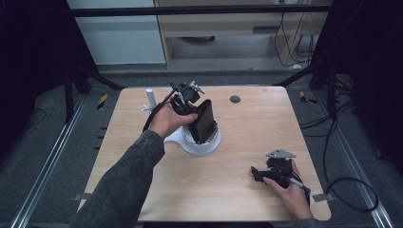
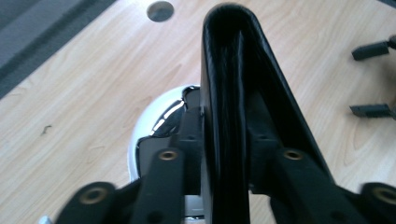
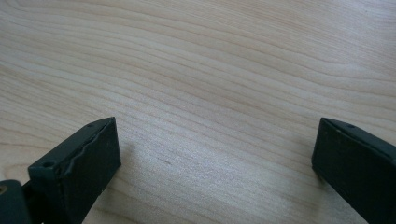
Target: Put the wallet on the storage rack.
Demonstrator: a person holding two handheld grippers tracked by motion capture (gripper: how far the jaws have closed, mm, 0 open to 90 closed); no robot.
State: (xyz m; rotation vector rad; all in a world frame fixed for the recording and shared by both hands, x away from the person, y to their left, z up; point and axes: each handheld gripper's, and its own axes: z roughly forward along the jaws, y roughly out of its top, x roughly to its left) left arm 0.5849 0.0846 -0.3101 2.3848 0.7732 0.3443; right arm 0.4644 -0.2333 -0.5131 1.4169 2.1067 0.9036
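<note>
A black folded leather wallet (image 1: 203, 121) stands upright, its lower end inside a round white holder (image 1: 209, 148) with a shiny chrome inside, near the table's middle. My left gripper (image 1: 194, 114) is shut on the wallet from the left. In the left gripper view the wallet (image 2: 229, 70) is clamped edge-on between the jaws of the left gripper (image 2: 226, 128), with the white holder (image 2: 140, 140) below. My right gripper (image 1: 255, 175) rests on the table at the front right, open. In the right gripper view the right gripper (image 3: 215, 154) has bare wood between its wide-apart jaws.
A short white post (image 1: 149, 97) stands upright at the table's back left. A grey round grommet (image 1: 235, 99) sits in the tabletop (image 1: 256, 128) behind the holder. Cables trail over the floor to the right of the table.
</note>
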